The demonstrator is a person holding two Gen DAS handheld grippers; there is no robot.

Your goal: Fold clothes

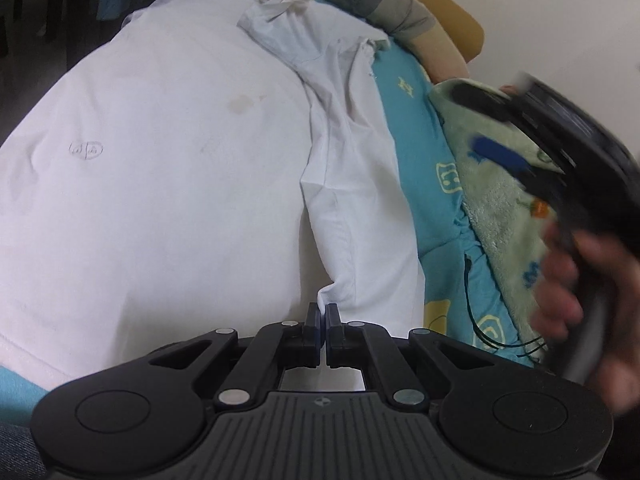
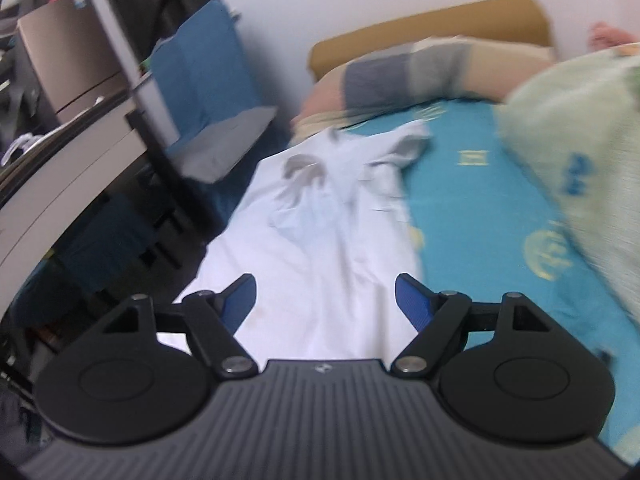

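Observation:
A white T-shirt lies spread on a bed with a teal patterned sheet. Its right side is folded over in a long strip. My left gripper is shut on the near corner of that folded strip. My right gripper is open and empty, held above the near end of the shirt; in the left wrist view it shows blurred at the right, in a hand. The shirt's collar end lies far from me.
A green fleece blanket is heaped on the right of the bed. A pillow in grey and beige lies at the headboard. A blue chair with a grey cushion and a desk stand left of the bed.

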